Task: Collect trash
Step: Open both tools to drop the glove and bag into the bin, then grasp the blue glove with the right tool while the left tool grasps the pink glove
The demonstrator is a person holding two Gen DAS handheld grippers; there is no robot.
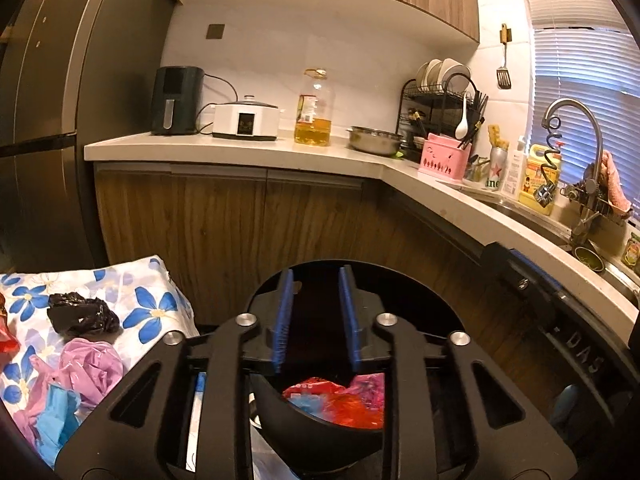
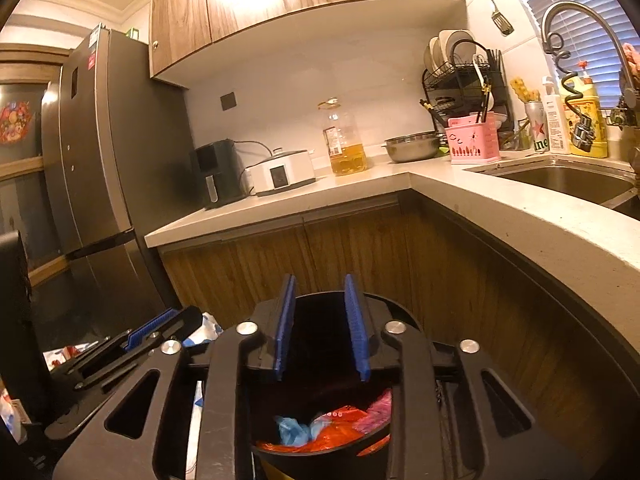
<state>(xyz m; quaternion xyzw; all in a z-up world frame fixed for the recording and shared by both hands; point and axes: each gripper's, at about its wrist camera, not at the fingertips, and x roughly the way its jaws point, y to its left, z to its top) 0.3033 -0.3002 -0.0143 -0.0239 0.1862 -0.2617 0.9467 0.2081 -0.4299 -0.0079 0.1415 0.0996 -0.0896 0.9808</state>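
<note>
A black round trash bin stands on the floor by the cabinets and holds red, blue and pink crumpled bags; it also shows in the right wrist view. My left gripper is open and empty above the bin. My right gripper is open and empty above the same bin. On a blue-flower cloth to the left lie a crumpled black bag, a pink bag and a blue bag. The left gripper's fingers show in the right wrist view.
A white L-shaped counter carries an air fryer, a white cooker, an oil bottle, a steel bowl, a dish rack and a sink. A dark fridge stands left.
</note>
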